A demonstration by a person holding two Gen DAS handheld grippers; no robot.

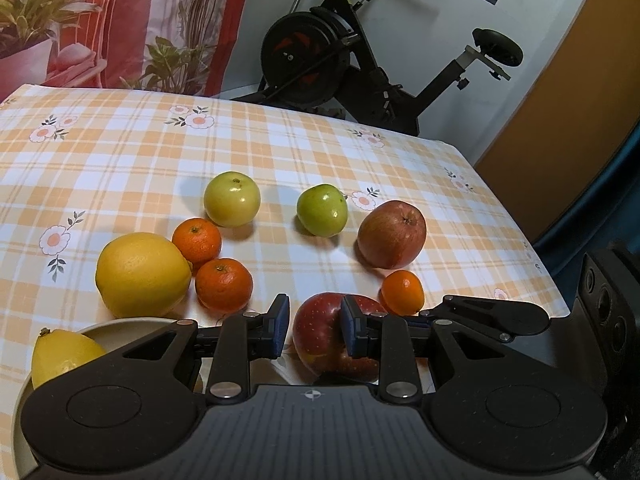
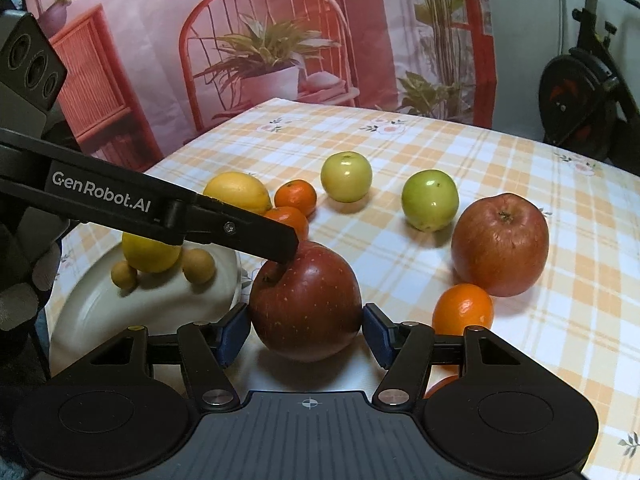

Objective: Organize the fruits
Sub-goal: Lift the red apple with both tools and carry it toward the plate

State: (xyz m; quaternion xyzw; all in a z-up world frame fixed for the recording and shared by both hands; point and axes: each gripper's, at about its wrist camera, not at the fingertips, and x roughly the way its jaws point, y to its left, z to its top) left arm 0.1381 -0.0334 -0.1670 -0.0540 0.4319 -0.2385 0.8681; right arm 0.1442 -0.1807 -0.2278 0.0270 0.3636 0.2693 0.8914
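The tabletop carries scattered fruit. The dark red apple sits between the wide right tongs, pads just beside it. The half-open, empty left tongs hover above it, beside the plate.

Dark red apple between right gripper's blue pads: smooth, waxy gloss, pale speckling. Green apples ahead: glossy. Mandarin right of pads: dimpled, slight sheen. Plate left: glazed, smooth. Tablecloth: smooth printed check, slight sheen. Gripper body: matt black plastic, metal pivots.
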